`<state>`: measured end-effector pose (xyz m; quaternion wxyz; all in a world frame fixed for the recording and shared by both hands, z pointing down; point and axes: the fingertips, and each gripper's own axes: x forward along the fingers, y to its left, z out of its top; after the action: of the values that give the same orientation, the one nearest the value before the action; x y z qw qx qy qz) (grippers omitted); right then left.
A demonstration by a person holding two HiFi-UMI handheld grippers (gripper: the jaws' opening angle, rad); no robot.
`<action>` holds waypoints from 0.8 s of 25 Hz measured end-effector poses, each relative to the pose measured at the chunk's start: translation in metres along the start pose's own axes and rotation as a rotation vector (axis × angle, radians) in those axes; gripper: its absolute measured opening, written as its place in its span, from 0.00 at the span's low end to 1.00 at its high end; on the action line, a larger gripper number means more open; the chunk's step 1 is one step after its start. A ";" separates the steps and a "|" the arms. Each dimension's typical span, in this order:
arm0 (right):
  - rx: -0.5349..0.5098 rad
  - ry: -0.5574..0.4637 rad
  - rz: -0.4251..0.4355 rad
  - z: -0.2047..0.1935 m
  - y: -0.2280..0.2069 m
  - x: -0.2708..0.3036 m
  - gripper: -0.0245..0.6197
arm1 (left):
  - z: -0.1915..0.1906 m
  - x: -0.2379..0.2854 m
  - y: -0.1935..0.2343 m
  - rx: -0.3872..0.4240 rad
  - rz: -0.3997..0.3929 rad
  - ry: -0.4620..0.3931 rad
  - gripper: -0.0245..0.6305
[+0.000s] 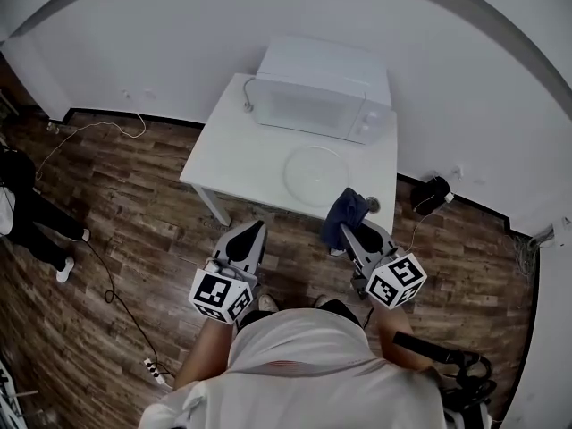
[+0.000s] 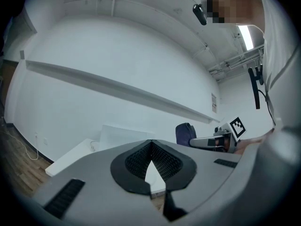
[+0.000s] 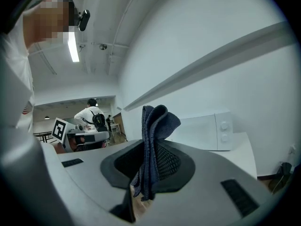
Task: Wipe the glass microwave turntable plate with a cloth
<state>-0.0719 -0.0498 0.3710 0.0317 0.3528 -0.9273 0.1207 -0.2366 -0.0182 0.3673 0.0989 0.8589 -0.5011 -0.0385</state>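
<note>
My right gripper [image 3: 151,146] is clenched on the cloth [image 3: 157,121]. It is a dark blue, soft, ribbed-looking fabric, pinched in a bunch between the black cross-hatched pads, with its folds standing up above the jaws and a ragged end hanging below them. From the head view the cloth [image 1: 345,214] droops as a crumpled bundle right at the counter's front edge, close to the front right corner.

My left gripper [image 2: 150,147] is closed with nothing in it. The two textured pads meet at their tips, and a narrow V-shaped gap below them shows only the pale counter beyond. In the head view it [image 1: 253,233] sits short of the counter's front edge, over the wood-plank floor [image 1: 116,222]. It is well to the left of the right gripper [image 1: 356,236].

The plate [image 1: 315,175] is a round, clear glass disc — hardly more than a faint rim and some sheen against the white top. It lies flat on the counter [image 1: 241,155] toward the front right corner, near the cloth but not touching it. Behind it, along the back edge at the right, stands the microwave [image 1: 322,92], a white boxy unit. Its door faces me and two round knobs sit on its right-hand panel. The plate lies apart from it, and neither gripper touches the plate.
</note>
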 end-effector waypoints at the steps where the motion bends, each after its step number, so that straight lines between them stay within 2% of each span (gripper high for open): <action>1: -0.011 -0.001 0.009 0.001 0.001 -0.002 0.13 | -0.002 0.001 -0.003 -0.002 0.004 0.005 0.05; 6: -0.054 -0.036 0.007 0.016 -0.018 -0.025 0.13 | 0.000 0.019 -0.025 0.004 0.015 0.005 0.05; 12: -0.024 -0.069 -0.039 0.021 -0.060 -0.059 0.13 | 0.004 0.047 -0.065 0.048 -0.005 0.016 0.05; 20: -0.012 -0.078 -0.022 0.019 -0.070 -0.075 0.13 | 0.004 0.059 -0.088 0.072 -0.004 0.037 0.05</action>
<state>0.0315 -0.0566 0.3558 -0.0008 0.3670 -0.9247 0.1012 -0.1333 -0.0278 0.3471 0.0769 0.8634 -0.4986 -0.0047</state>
